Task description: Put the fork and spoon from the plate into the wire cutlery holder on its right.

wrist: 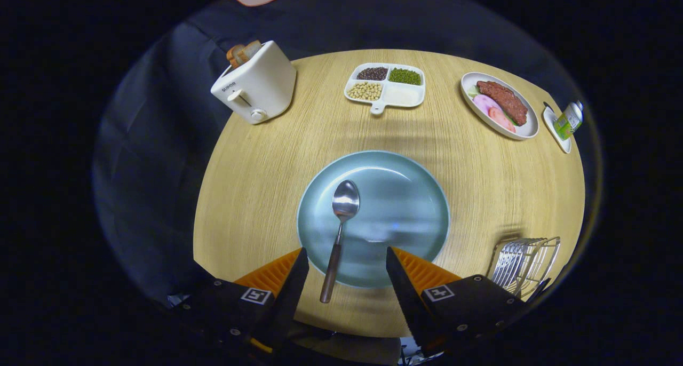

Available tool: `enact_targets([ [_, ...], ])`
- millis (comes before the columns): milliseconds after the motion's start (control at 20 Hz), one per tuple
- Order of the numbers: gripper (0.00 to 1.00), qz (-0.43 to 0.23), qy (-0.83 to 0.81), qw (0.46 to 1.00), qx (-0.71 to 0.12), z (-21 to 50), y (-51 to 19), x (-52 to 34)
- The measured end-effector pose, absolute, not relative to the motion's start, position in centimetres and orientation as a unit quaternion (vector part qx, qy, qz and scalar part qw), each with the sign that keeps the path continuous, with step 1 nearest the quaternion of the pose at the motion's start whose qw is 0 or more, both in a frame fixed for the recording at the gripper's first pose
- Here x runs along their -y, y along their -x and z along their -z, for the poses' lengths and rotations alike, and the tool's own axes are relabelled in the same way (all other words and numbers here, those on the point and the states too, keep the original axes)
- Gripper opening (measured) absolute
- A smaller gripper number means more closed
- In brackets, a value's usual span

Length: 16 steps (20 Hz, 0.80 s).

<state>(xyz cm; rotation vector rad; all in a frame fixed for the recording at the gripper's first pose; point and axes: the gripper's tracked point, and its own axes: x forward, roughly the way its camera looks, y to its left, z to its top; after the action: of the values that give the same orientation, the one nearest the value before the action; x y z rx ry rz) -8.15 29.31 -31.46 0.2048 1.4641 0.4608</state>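
Note:
A metal spoon (339, 232) with a dark handle lies on the left half of a pale blue plate (405, 206), bowl pointing away, handle end reaching over the near rim. My gripper (346, 255) hovers open above the plate's near edge, and the spoon's handle runs between the two fingers, closer to the left one, touching neither. The wire cutlery holder (525, 262) stands to the right of the plate, just beyond the right finger; a dark handle shows at its near side.
On the round wooden table (256, 174) stand a white toaster (256, 86) with bread at the far left, a divided dish of beans (385, 86) at the far middle, a plate of meat (500, 111) and a small dish with a green bottle (566, 121) at the far right.

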Motion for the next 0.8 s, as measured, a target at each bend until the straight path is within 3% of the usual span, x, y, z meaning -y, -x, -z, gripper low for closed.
enact_targets([
  [200, 0.87, -0.200, -0.080, 0.700, -0.681, 33.5, 8.7, -30.8],
  [450, 0.77, -0.180, -0.060, 0.685, -0.704, 35.9, 9.1, -31.4],
  [550, 0.68, -0.176, -0.052, 0.680, -0.710, 36.7, 9.4, -31.5],
  [800, 0.21, -0.158, -0.043, 0.678, -0.717, 36.8, 9.8, -31.0],
])
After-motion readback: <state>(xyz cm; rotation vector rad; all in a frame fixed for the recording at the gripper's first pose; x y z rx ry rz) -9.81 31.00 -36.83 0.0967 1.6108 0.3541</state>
